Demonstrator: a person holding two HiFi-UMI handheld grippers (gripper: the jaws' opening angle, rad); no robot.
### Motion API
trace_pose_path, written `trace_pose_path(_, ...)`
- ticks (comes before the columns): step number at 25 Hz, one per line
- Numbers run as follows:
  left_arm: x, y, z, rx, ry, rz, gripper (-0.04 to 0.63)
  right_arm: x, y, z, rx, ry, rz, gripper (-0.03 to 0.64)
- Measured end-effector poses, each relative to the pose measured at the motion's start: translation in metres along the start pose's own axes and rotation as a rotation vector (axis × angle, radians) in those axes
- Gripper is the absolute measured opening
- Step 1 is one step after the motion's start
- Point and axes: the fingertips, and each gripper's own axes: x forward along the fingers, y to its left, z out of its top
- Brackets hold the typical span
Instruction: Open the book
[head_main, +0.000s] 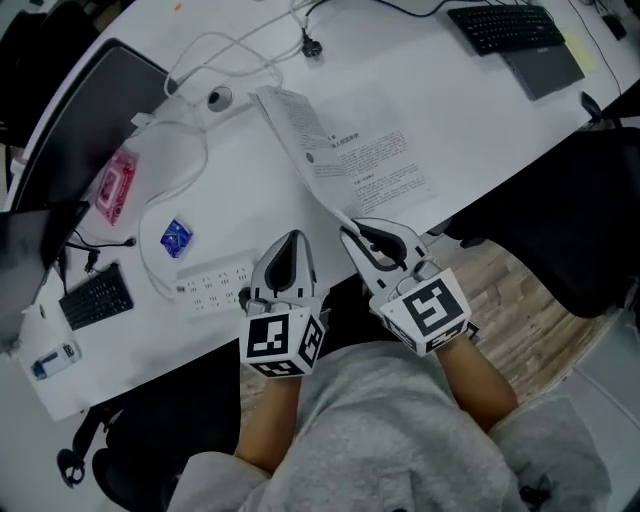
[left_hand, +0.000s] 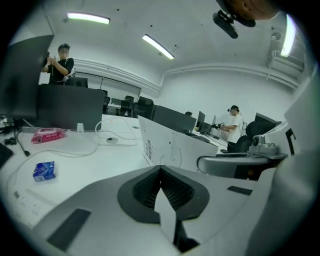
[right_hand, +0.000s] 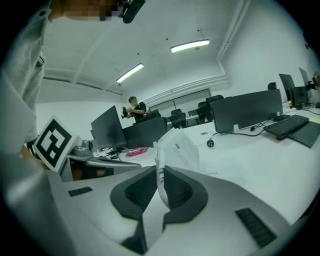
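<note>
Right gripper view: a page of the book is being gripped by the right gripper, book lying mid-frame in head view. Left gripper is being held closed, empty. Risk: book unpinned, so it could be dragged, or page torn.
</note>
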Motion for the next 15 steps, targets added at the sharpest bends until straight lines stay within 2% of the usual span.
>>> trace_pose_path(4, -0.024, 0.015, -0.005, -0.018, -0.022, 0.048, 0.009, 0.023, 0.025, -0.018, 0.008, 0.042, 0.062, 0.054)
trace_pose_path(10, -0.053, 0.035, -0.006, -0.033, -0.054, 0.111, 0.009, 0.067, 0.054, -0.050, 0.026, 0.119, 0.109, 0.055)
trace_pose_path(15, -0.065, 0.032, -0.015, -0.033, -0.041, 0.132, 0.009, 0.086, 0.058, -0.089, 0.127, 0.228, 0.088, 0.055)
